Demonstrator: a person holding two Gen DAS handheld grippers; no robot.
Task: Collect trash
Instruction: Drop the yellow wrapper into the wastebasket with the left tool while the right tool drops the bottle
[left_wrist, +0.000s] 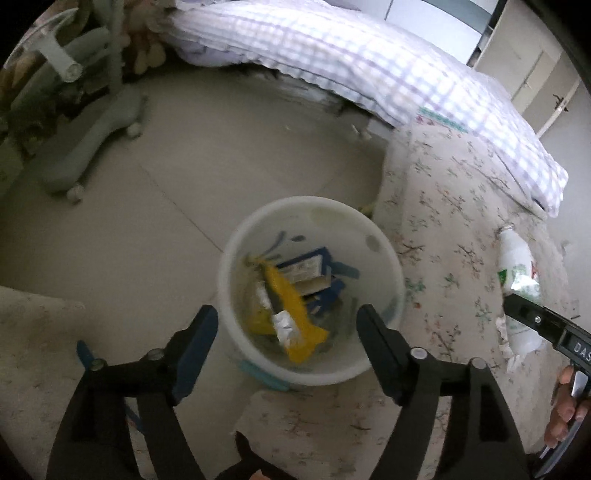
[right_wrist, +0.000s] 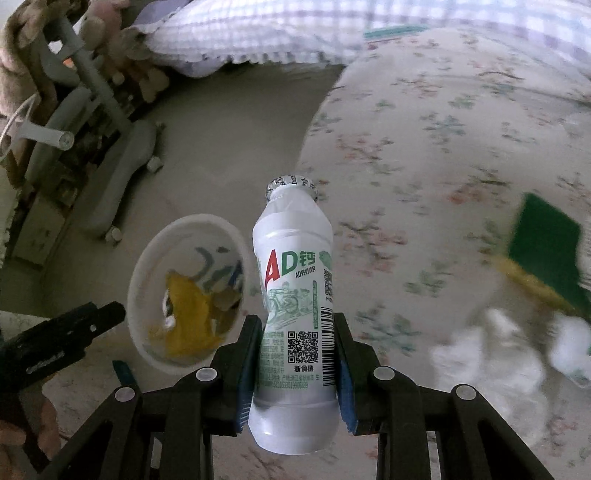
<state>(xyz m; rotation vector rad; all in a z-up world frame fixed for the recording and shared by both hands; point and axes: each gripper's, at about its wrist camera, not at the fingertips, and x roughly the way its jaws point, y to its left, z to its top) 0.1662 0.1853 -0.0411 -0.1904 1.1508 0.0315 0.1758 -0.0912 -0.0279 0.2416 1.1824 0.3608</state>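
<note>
A white plastic bucket (left_wrist: 384, 266) stands on the floor beside the bed and holds a yellow wrapper (left_wrist: 295, 310) and blue cartons (left_wrist: 310, 266). My left gripper (left_wrist: 286, 323) is open and empty, hovering above the bucket. My right gripper (right_wrist: 295, 332) is shut on a white AD milk bottle (right_wrist: 295, 295) with a foil cap, held above the bed edge. The bucket (right_wrist: 147, 258) sits left of the bottle in the right wrist view. The bottle (left_wrist: 517, 266) and right gripper also show at the right of the left wrist view.
A floral bedsheet (right_wrist: 443, 147) covers the bed, with a checked quilt (left_wrist: 369, 62) behind. White crumpled tissues (right_wrist: 491, 343) and a green and yellow packet (right_wrist: 543, 251) lie on the bed at right. A grey wheeled chair base (left_wrist: 96, 133) stands on the tiled floor at left.
</note>
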